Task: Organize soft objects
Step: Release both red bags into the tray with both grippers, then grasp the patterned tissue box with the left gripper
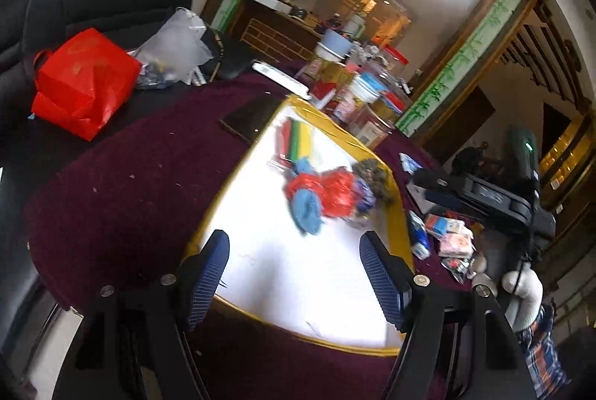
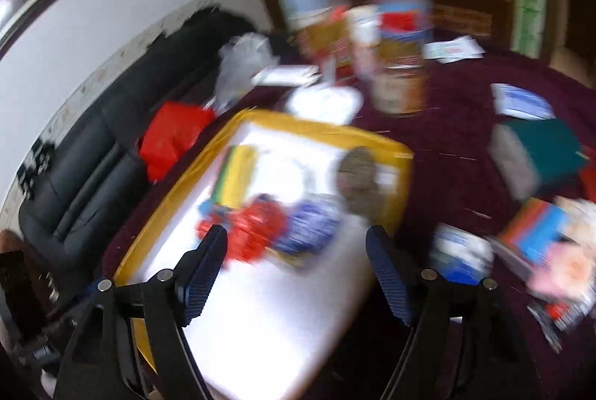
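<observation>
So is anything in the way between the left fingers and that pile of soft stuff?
Nothing visible. The left gripper is open and empty over bare white board with a yellow edge. The heap of red, blue and grey soft cloth pieces lies straight ahead, with only clear board in between.

Bare white board (image 1: 298,273) lies free near; jars (image 1: 357,94) crowd its far edge.

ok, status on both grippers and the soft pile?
Left gripper open, empty. Right gripper open, empty. Soft pile loose on white board. Nothing blocking.
</observation>
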Demonstrator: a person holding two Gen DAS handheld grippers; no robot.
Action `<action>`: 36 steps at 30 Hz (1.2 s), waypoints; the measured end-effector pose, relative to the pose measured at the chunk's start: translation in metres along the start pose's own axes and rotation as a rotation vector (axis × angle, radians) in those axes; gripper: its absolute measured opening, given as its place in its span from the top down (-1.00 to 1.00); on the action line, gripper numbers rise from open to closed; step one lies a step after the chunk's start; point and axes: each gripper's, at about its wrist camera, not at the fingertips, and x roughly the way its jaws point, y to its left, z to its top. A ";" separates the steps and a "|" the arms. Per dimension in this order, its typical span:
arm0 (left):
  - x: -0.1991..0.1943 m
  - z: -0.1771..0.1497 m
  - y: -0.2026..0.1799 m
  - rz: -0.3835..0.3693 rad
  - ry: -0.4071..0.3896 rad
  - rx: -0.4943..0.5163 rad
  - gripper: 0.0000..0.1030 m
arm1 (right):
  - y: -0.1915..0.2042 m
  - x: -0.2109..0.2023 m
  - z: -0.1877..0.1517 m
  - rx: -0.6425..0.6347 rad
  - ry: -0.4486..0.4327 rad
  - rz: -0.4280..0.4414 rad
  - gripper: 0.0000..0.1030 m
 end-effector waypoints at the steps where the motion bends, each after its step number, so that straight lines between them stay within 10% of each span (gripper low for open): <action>1: -0.002 -0.002 -0.006 -0.010 -0.001 0.014 -0.47 | -0.016 -0.016 -0.010 0.020 -0.029 -0.027 -0.55; 15: 0.054 -0.052 -0.178 -0.122 0.206 0.361 -0.58 | -0.205 -0.099 -0.117 0.306 -0.197 -0.319 -0.60; 23: 0.147 -0.044 -0.249 0.035 0.283 0.443 -0.58 | -0.245 -0.113 -0.134 0.444 -0.257 -0.245 -0.60; 36: 0.264 -0.044 -0.263 0.325 0.313 0.600 -0.59 | -0.262 -0.113 -0.142 0.553 -0.234 -0.154 -0.61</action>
